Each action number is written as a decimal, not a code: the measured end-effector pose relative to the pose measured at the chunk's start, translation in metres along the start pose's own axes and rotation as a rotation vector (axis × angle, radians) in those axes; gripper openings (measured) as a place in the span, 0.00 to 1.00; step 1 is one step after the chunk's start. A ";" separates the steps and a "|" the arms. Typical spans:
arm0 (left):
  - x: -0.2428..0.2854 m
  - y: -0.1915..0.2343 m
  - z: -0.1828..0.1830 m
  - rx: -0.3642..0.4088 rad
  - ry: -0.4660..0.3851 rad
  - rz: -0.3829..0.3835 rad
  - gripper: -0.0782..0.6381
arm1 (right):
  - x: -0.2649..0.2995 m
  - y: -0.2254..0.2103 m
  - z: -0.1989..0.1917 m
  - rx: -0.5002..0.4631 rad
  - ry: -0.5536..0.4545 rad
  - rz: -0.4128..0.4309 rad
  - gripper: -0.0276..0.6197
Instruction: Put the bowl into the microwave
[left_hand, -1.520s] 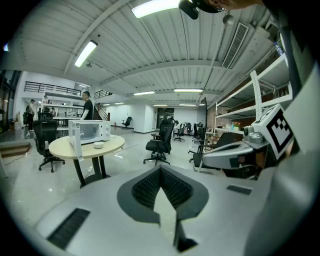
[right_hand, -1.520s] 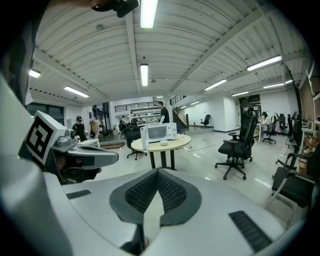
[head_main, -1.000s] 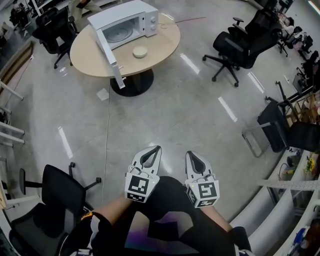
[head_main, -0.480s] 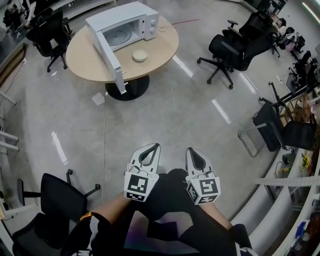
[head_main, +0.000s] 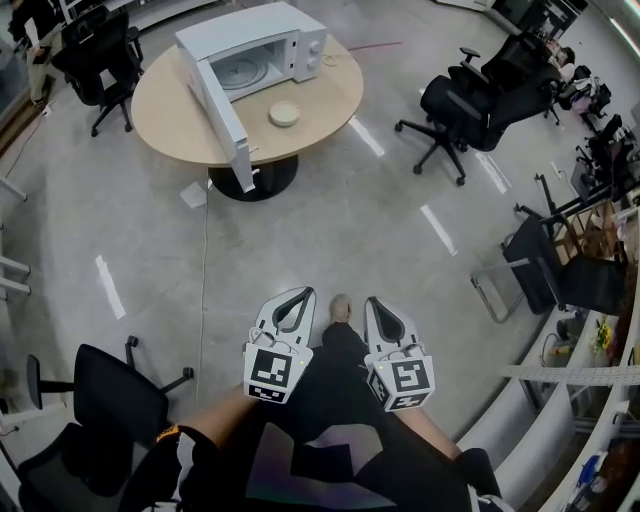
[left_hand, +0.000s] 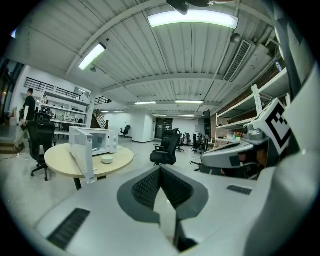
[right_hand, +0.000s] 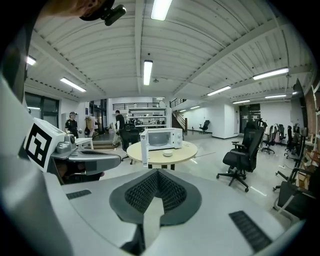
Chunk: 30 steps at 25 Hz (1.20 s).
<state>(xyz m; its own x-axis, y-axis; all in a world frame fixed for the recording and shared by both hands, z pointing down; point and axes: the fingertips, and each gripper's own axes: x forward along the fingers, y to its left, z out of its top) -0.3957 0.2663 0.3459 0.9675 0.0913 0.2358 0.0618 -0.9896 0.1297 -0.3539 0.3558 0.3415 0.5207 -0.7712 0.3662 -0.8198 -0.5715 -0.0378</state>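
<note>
Approach stage, by our reading: the bowl (head_main: 284, 113) sits untouched on the round tabletop (head_main: 330, 95), just in front of the microwave (head_main: 255, 45) and well apart from us across open floor. The microwave door (head_main: 228, 125) stands wide open, reaching out past the tabletop's near edge, and the turntable is visible inside. The left hand-held gripper (head_main: 301, 294) and right hand-held gripper (head_main: 371, 303) are held low and close to the body, side by side. Each gripper view shows its jaws clenched together with nothing between them; both carry nothing. Risks from here, as we judge them: a cable (head_main: 205, 250) runs along the floor from the table base toward our left side and could catch a foot on the walk in. The open door juts toward our line of approach, so an elbow or the left hand-held gripper could knock it and shift the microwave. The bowl looks small and shallow, so a pinch on its rim may slip or tip it. The jaws must be opened before reaching, or they will only push the bowl.
</note>
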 end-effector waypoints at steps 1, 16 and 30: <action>0.001 0.004 -0.001 -0.003 0.002 0.011 0.18 | 0.005 0.000 0.001 -0.002 0.001 0.010 0.07; 0.079 0.038 0.001 -0.015 0.075 0.133 0.18 | 0.087 -0.057 0.010 0.015 0.020 0.147 0.07; 0.195 0.047 0.031 0.004 0.126 0.239 0.18 | 0.166 -0.163 0.035 0.041 0.016 0.254 0.07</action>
<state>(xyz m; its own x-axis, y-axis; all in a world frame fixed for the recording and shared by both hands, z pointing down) -0.1962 0.2341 0.3681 0.9166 -0.1322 0.3774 -0.1636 -0.9852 0.0520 -0.1260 0.3114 0.3761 0.2955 -0.8869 0.3550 -0.9132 -0.3714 -0.1679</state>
